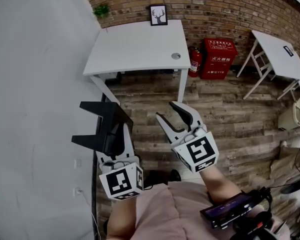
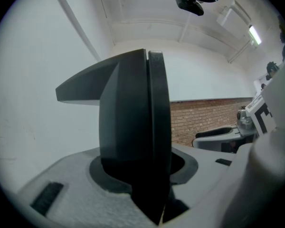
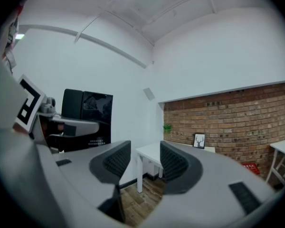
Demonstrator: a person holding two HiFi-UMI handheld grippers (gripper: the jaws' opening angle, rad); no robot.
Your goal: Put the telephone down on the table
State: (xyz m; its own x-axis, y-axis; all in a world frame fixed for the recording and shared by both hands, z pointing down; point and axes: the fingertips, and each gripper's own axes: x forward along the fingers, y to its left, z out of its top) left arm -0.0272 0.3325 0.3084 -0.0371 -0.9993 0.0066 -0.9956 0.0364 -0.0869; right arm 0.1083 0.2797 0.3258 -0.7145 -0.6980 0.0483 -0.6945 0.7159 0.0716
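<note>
The telephone [image 1: 104,125] is a black, flat-bodied set held upright in the air by my left gripper [image 1: 117,134], whose jaws are shut on its lower edge. It fills the left gripper view as a dark slab [image 2: 133,127] between the jaws. My right gripper [image 1: 171,113] hangs beside it on the right, open with nothing between its ribbed pads [image 3: 173,163]. The right gripper view shows the telephone [image 3: 88,110] off to its left. The white table [image 1: 135,49] stands ahead of both grippers, past a strip of wooden floor.
On the table's far edge stand a framed deer picture [image 1: 158,14] and a small plant [image 1: 101,10]. A red fire-extinguisher box [image 1: 217,59] and an extinguisher [image 1: 194,61] sit by the brick wall. A second white table [image 1: 277,51] is at the right, a white wall at the left.
</note>
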